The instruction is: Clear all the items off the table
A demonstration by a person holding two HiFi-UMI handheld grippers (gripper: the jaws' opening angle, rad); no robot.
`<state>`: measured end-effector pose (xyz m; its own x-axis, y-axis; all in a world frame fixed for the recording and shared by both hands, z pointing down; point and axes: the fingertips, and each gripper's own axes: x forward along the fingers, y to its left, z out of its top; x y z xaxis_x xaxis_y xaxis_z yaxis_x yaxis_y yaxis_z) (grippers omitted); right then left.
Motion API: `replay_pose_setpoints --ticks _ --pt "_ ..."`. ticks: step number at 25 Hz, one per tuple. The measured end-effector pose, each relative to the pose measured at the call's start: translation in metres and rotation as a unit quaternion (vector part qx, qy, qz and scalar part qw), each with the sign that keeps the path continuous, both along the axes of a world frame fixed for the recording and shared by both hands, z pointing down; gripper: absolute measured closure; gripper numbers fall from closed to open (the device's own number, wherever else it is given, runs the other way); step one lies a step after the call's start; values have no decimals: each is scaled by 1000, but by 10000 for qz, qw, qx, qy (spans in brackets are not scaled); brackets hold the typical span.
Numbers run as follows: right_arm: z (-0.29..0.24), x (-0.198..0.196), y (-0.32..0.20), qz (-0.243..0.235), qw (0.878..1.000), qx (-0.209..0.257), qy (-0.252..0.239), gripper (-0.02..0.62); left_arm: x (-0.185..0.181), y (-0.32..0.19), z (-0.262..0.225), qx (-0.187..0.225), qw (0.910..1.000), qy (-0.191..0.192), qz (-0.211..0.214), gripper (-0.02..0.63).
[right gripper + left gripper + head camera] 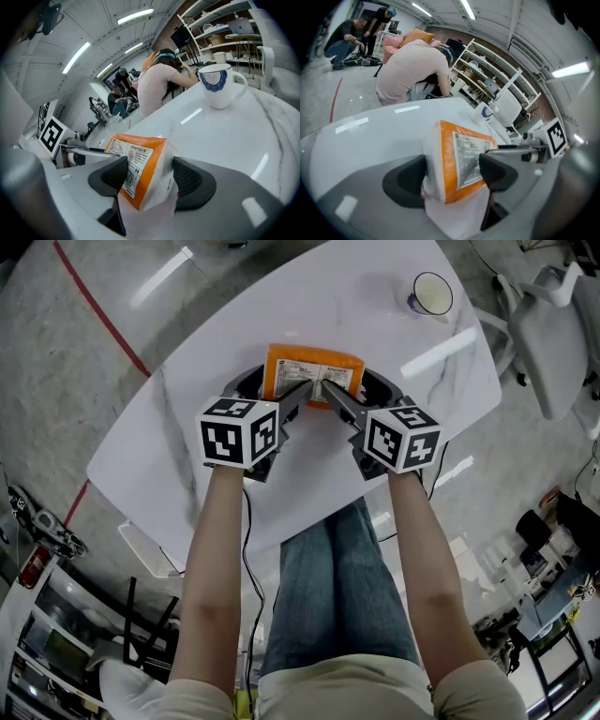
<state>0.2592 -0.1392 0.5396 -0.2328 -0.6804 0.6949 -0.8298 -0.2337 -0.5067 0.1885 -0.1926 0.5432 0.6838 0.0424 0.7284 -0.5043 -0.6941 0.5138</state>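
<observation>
The left gripper [452,174] is clamped on the packet's [314,369] near left part, with a pad pressing each side. The orange packet sits at the middle of the white table [187,456] — lifted or resting, I cannot tell. The right gripper [152,180] pinches its near right part the same way. A mug [431,293] stands well apart, at the far right.

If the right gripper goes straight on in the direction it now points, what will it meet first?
The right gripper is closed on the orange packet. Straight ahead, slanting down, is the white table, probably met first; the mug stands right of that line.
</observation>
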Motion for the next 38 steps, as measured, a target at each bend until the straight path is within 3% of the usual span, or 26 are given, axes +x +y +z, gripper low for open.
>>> replay_pose_setpoints --ticks 10,38 --pt "-8 0 3 -11 9994 -28 346 313 -5 6 -9 247 9993 -68 -282 293" --pt "-63 -23 31 -730 9953 368 522 321 -36 47 -63 527 9919 123 -1148 302"
